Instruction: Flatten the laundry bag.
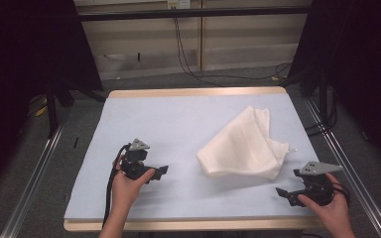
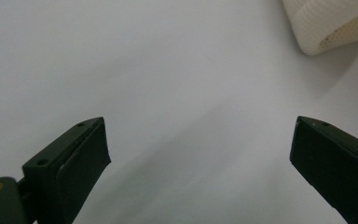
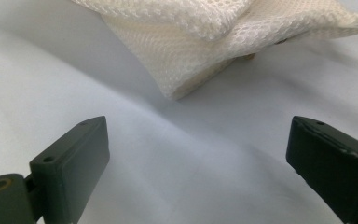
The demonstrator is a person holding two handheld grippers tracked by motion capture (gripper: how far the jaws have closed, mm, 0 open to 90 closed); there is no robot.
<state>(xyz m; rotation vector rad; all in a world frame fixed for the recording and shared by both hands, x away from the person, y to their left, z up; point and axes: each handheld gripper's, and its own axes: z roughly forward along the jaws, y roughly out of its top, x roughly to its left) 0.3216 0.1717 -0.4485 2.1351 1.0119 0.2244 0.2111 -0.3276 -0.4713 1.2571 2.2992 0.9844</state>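
One white cloth (image 1: 243,146), one table (image 1: 178,114), two tools: left tool (image 1: 161,171), right tool (image 1: 284,193).

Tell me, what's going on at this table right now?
A person holds a gripper in each hand over a pale blue table. A folded white cloth lies untouched at centre-right. The left gripper and the right gripper both point toward it with fingers wide open and nothing between them.
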